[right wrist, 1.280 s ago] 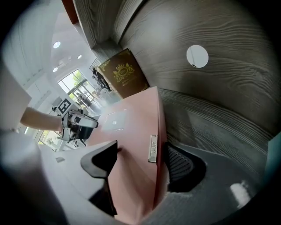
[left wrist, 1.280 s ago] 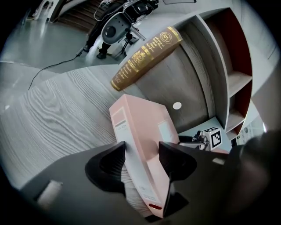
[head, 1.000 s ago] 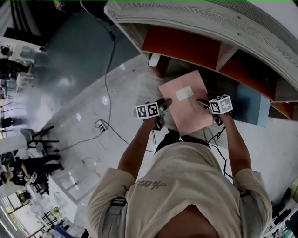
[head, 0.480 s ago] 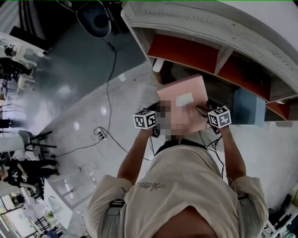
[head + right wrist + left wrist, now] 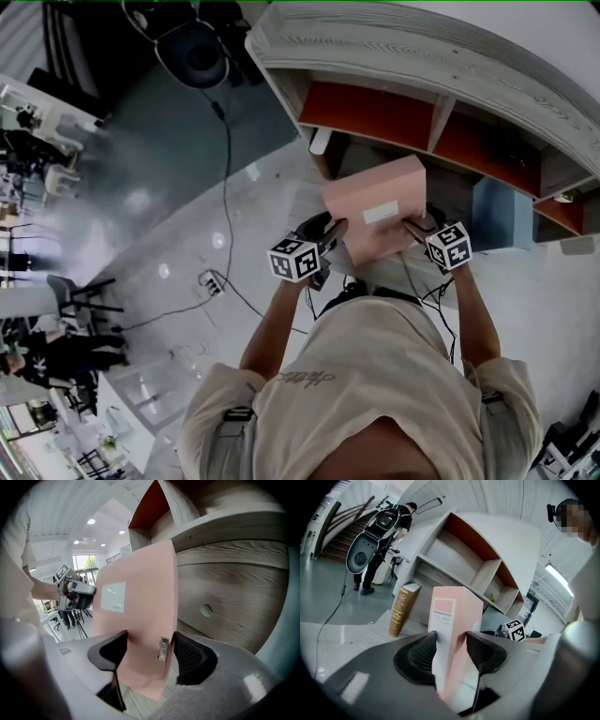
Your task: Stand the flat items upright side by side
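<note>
Grey polished floor (image 5: 178, 216), with a black cable (image 5: 225, 178) running across it. A grey wooden shelf unit (image 5: 403, 52) with red-backed compartments stands ahead.

The pink file box (image 5: 370, 192) is held clear of the floor in front of the lower shelf opening, tilted, with its broad face and white label (image 5: 380, 214) turned upward in the head view.

The left gripper (image 5: 335, 228) holds the box's narrow labelled end (image 5: 443, 613). Its fingers (image 5: 417, 656) have just been closing and now press on both sides of that end.

The right gripper (image 5: 411, 225) holds the opposite edge (image 5: 140, 616). Its fingers (image 5: 192, 656) have likewise just been closing and sit against the two faces, beside a small metal clasp (image 5: 163, 648).

A brown book (image 5: 401, 609) stands nearly upright on the lower shelf, to the left of the box in the left gripper view and apart from it.

A person (image 5: 384, 531) stands in the background, well away from the shelf.
</note>
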The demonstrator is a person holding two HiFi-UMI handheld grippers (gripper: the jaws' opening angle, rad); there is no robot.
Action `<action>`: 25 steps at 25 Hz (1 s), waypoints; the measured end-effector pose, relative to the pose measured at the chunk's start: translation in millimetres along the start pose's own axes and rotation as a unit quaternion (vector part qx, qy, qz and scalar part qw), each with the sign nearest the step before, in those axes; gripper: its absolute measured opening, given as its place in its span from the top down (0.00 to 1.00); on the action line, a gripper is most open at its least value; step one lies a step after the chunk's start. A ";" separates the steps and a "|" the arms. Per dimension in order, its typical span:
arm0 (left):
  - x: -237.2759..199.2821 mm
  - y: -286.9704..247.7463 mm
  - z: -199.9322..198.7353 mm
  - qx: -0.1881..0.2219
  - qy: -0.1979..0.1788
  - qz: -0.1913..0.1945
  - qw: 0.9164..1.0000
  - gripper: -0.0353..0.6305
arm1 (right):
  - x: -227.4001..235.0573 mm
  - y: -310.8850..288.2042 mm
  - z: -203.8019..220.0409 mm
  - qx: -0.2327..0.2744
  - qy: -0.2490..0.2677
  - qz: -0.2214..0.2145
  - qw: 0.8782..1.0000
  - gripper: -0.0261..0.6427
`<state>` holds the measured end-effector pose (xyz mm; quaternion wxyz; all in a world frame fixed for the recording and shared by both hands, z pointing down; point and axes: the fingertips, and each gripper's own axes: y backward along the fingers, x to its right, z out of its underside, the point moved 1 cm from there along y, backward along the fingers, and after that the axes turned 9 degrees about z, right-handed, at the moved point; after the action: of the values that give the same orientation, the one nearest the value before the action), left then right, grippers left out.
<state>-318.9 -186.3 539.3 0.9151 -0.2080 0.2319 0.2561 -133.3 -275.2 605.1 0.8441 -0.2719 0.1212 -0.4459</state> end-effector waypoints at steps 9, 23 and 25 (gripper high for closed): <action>29.3 6.6 6.7 -0.011 -0.043 0.033 0.999 0.62 | -1.0 18.1 11.0 0.013 0.024 0.013 1.000 0.50; 42.7 4.5 55.9 -0.067 -0.129 0.111 0.983 0.39 | -10.7 45.2 36.8 0.015 -0.001 0.050 0.999 0.53; 42.2 1.1 62.3 -0.076 -0.130 0.126 0.981 0.37 | -12.4 48.6 41.0 0.013 -0.011 0.059 0.998 0.53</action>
<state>-267.6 -138.6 566.8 0.8794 -0.2107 0.1152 0.4111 -88.7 -228.6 610.8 0.8736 -0.2583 0.1219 -0.3941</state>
